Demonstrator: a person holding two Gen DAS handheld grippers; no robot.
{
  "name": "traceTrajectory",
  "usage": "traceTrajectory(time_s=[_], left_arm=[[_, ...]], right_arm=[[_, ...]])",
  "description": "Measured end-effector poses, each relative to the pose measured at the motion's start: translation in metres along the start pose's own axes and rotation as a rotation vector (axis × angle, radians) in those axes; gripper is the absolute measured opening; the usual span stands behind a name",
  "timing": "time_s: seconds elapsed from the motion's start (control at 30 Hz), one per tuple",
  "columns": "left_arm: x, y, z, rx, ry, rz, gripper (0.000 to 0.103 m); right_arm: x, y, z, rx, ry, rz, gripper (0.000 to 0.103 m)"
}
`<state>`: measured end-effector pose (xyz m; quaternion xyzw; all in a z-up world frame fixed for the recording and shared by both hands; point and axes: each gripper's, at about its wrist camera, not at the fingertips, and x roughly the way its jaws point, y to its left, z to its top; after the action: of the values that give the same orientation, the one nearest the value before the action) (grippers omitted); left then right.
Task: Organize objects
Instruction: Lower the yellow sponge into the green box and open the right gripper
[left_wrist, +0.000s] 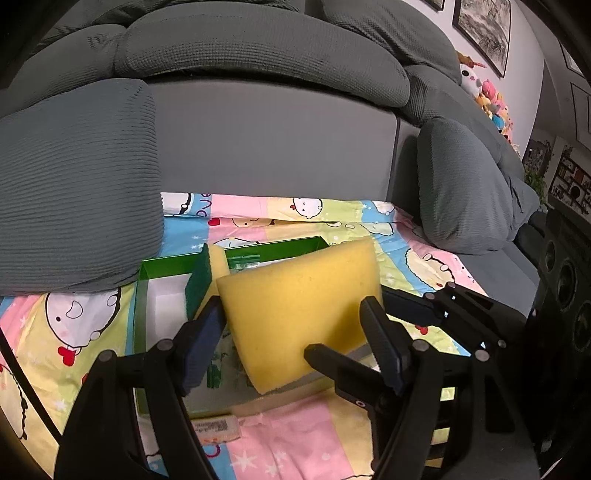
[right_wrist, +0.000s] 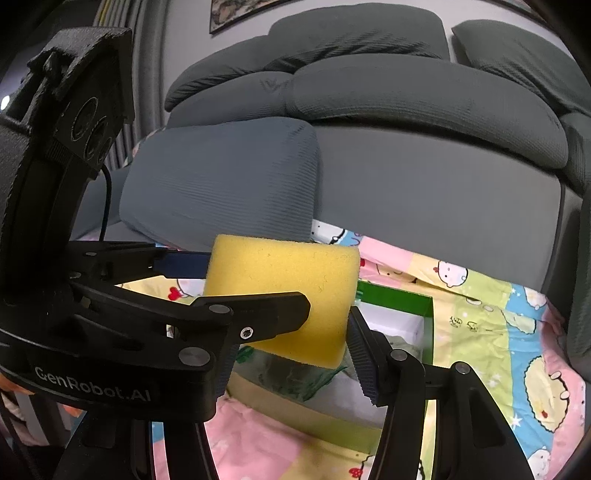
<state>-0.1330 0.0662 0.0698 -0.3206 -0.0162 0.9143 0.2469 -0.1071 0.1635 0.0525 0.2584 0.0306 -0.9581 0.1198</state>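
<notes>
Left wrist view: both grippers' jaws grasp one yellow sponge (left_wrist: 299, 314) above the green box (left_wrist: 236, 254).

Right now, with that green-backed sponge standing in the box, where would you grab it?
From above, probably: pinch the green-backed sponge across its thin side, green face to yellow face. It stands on edge in the green box, whose walls block a sideways approach.
</notes>
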Motion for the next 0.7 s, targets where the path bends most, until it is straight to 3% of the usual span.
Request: traceTrajectory(time_s=[0.7], left_arm=[[0.069, 0.014, 0.000, 0.005, 0.099, 0.004, 0.073]], right_arm=[[0.049, -0.035, -0.016, 0.066, 0.090, -0.002, 0.058]])
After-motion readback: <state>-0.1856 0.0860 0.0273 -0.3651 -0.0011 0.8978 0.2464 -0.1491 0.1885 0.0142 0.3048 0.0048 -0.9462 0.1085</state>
